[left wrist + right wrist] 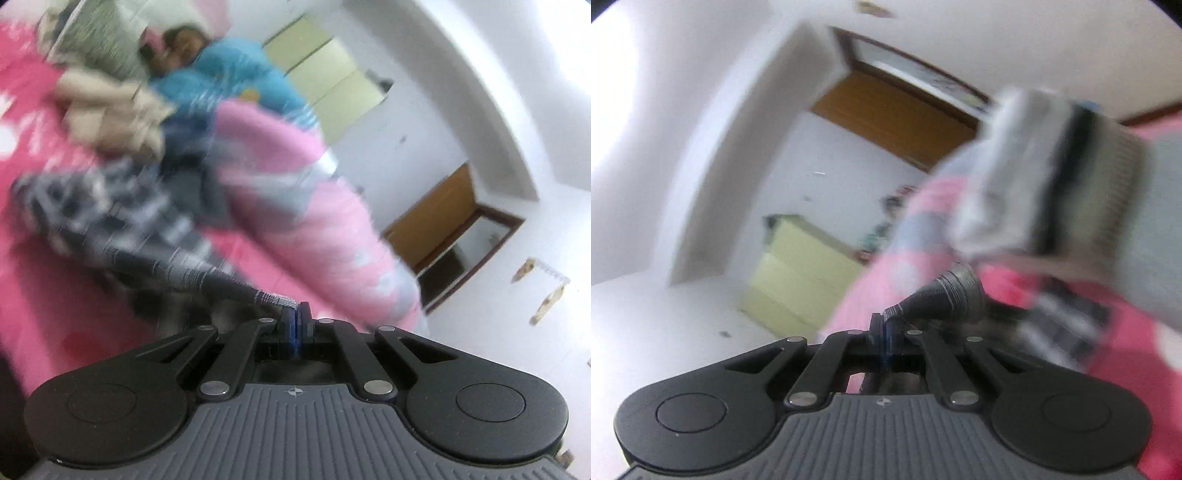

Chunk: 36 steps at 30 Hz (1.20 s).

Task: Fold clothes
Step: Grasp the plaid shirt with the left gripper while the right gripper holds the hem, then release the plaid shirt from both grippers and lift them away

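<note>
My left gripper (295, 314) and right gripper (888, 325) each pinch a corner of the dark patterned garment (122, 218) — lifted off the pink bedspread (55, 314) so it hangs straight for folding.

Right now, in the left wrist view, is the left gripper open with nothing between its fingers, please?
No, the left gripper is shut on a corner of the dark patterned garment, which stretches away over the pink bedding.

Both fisheye views are bright with soft, even daylight and little shadow. Heavy motion blur smears the dark checked woven garment (122, 218) and the pink fleece bedding (306, 221); only the camera mounts stay sharp. White plaster walls (657, 110) bow and glare toward 10 o'clock.
</note>
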### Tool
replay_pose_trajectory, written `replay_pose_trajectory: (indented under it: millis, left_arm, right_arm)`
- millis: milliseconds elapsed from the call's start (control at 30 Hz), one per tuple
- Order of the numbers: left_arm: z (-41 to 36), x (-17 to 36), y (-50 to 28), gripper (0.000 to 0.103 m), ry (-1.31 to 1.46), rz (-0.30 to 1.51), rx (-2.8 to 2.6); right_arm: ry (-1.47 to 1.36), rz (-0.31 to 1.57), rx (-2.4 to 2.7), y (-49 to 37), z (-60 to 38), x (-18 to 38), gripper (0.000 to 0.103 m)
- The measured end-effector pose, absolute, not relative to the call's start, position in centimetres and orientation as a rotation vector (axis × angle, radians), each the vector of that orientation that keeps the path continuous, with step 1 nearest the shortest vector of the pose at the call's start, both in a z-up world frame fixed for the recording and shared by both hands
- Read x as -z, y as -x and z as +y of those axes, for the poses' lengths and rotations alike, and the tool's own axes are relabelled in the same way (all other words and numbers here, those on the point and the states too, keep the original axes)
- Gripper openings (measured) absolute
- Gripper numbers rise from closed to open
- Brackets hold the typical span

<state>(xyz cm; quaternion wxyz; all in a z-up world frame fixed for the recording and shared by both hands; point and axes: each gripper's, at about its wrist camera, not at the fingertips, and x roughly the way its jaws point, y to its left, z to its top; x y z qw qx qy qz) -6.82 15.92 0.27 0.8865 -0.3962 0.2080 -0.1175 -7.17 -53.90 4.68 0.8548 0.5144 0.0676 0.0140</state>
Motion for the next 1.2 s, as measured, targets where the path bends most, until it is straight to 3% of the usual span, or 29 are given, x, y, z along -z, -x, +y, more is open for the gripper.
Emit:
replay_pose_trajectory:
  millis: [300, 567, 667, 767, 833, 967, 1133, 1200]
  left_arm:
    - [15.8, 8.0, 10.2, 0.000, 0.798, 0.717, 0.127]
    - [14.6, 8.3, 10.0, 0.000, 0.651, 0.740, 0.139]
    - [14.6, 9.2, 10.0, 0.000, 0.633, 0.771, 0.134]
    - [15.2, 9.7, 10.4, 0.005, 0.626, 0.786, 0.120]
    - [15.8, 9.7, 10.7, 0.019, 0.620, 0.785, 0.106]
    - [18.2, 8.7, 11.2, 0.030, 0.628, 0.709, 0.042]
    - [23.2, 6.8, 9.3, 0.053, 0.649, 0.579, -0.094]
    - [25.2, 6.2, 7.4, 0.056, 0.657, 0.549, -0.144]
  right_arm:
    - [-1.248, 0.292, 0.252, 18.0, -53.7, 9.0, 0.001]
    - [-1.176, 0.304, 0.271, 18.3, -53.8, 10.3, 0.001]
    - [-1.135, 0.402, 0.324, 18.3, -54.0, 11.1, 0.003]
    - [-1.045, 0.452, 0.439, 19.7, -53.7, 11.0, 0.008]
    - [-0.979, 0.416, 0.512, 20.9, -53.3, 10.1, 0.014]
    - [-0.770, 0.372, 0.553, 20.8, -51.1, 6.5, 0.015]
    - [-0.470, 0.322, 0.301, 16.1, -43.4, 1.5, 0.015]
    - [-0.343, 0.316, 0.129, 13.6, -38.7, 0.3, 0.016]
